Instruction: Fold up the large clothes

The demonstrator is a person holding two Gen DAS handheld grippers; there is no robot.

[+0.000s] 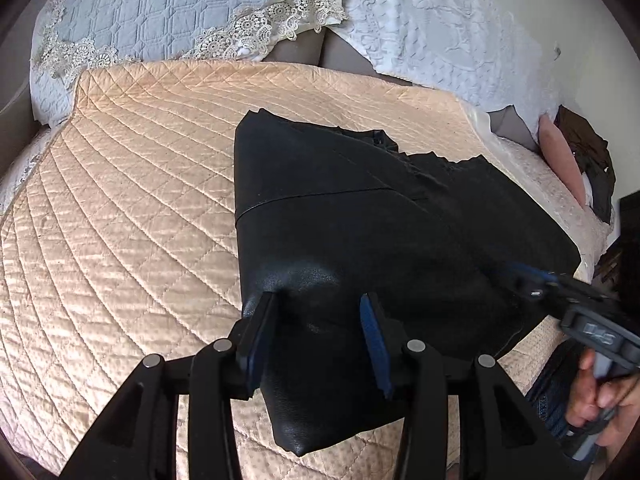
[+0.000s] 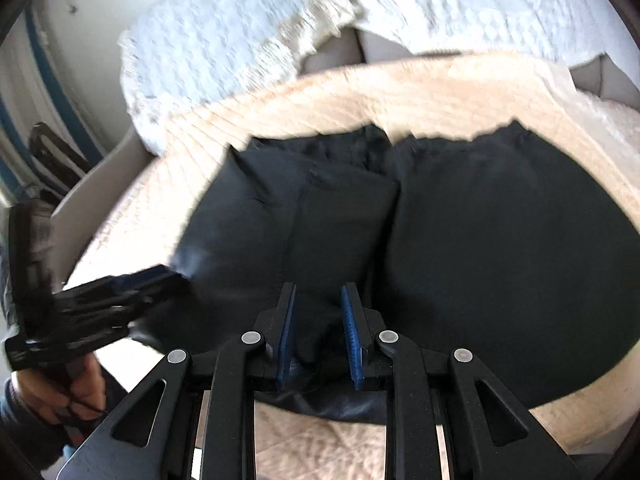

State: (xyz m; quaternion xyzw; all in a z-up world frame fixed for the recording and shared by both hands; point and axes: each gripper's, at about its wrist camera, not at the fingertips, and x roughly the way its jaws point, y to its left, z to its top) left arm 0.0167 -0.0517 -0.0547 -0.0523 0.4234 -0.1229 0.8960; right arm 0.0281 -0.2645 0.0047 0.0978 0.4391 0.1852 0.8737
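A large black leather-like garment (image 1: 360,216) lies spread on a peach quilted bedspread (image 1: 120,220). My left gripper (image 1: 318,300) stands open with the garment's near corner between its blue-padded fingers. My right gripper (image 2: 318,292) has its fingers a little apart with a bunch of the garment's (image 2: 500,240) near edge between them; the view is blurred. In the left wrist view the right gripper (image 1: 524,276) comes in from the right at the garment's right edge. In the right wrist view the left gripper (image 2: 160,276) sits at the garment's left corner.
Pale blue quilted pillows with lace trim (image 1: 180,12) and a white textured cover (image 1: 440,28) lie at the head of the bed. A pink pillow (image 1: 560,160) and dark clothes (image 1: 592,152) sit at the far right. A wall (image 2: 80,40) stands left.
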